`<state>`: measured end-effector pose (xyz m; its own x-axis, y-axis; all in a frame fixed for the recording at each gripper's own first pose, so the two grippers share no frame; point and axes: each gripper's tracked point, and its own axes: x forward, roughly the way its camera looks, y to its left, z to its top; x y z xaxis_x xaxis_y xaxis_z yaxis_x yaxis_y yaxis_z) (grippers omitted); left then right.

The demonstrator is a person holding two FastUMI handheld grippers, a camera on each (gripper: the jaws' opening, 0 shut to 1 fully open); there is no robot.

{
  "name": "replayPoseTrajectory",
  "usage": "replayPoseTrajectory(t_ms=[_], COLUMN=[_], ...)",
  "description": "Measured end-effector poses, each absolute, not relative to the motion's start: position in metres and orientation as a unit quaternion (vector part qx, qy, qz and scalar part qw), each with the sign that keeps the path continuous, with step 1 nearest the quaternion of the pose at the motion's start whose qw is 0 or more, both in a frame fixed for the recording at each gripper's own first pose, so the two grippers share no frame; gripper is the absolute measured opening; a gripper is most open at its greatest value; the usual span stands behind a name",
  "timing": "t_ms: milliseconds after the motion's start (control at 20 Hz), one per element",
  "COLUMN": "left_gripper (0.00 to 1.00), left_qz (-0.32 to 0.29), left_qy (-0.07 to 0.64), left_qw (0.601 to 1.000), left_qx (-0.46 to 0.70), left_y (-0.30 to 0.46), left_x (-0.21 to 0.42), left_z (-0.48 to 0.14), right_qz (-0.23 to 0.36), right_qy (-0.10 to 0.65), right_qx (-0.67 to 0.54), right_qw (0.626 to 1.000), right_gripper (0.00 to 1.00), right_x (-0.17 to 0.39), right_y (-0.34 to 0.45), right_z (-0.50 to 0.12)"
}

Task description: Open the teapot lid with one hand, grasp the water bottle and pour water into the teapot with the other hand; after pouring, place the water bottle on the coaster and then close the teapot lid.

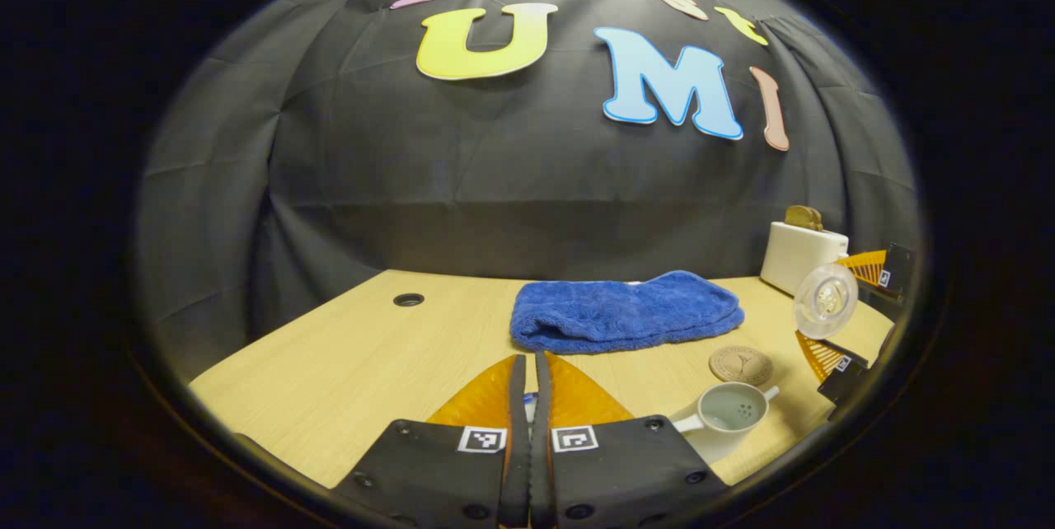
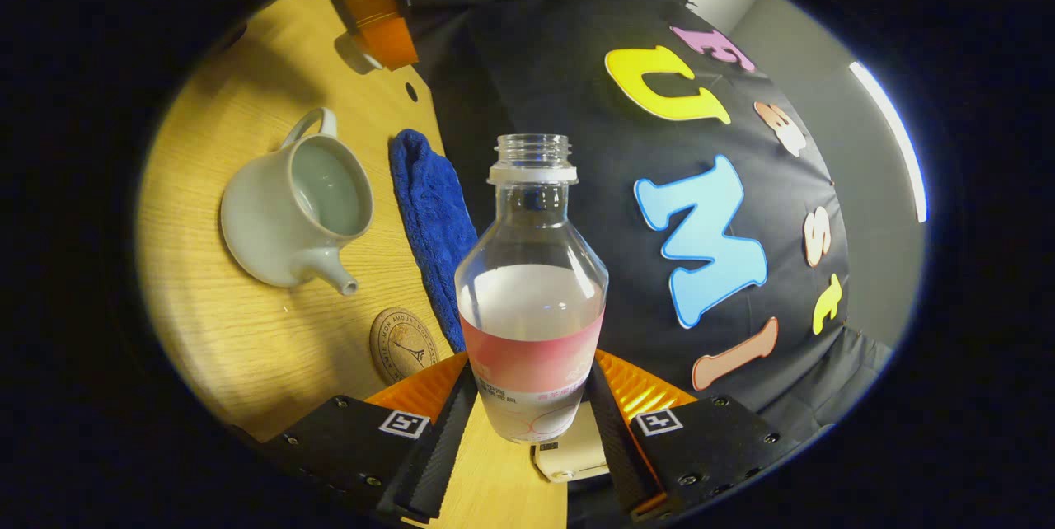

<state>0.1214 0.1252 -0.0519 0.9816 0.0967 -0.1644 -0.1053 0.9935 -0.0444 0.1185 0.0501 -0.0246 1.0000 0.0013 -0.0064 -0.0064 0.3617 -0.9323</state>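
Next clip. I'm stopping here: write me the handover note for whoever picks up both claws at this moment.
Left claw: shut; I can't tell if it pinches the lid.
Right claw: shut on the water bottle, uncapped, roughly half full, off the table.
Teapot: on the table, lid off.
Coaster: bare, beside the spout.
Done: lid off, bottle grasped. Whether pouring has happened is unclear.
Left: pour if needed, bottle onto coaster, close lid.

— Anything readable?
— Not really. The water bottle (image 2: 532, 323) has small print on its band — too blurred. The coaster (image 2: 402, 344) has embossed rim lettering, likewise illegible.
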Motion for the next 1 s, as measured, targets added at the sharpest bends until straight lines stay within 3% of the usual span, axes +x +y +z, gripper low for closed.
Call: replayPoseTrajectory(t_ms=[400,1000], left_gripper=[0.06,0.07], left_qz=[0.051,0.049], left_qy=[0.086,0.095], left_qw=[0.995,0.994], left_qx=[-0.027,-0.031], left_y=[0.127,0.127], left_x=[0.122,0.124], left_z=[-0.055,-0.061], right_qz=[0.019,-0.011], right_qy=[-0.024,-0.054], right_qx=[-0.644,-0.732], right_qw=[0.764,0.679], right_gripper=[0.75,0.75], right_x=[0.12,0.129], right_y=[0.054,0.055], right_z=[-0.021,-0.004])
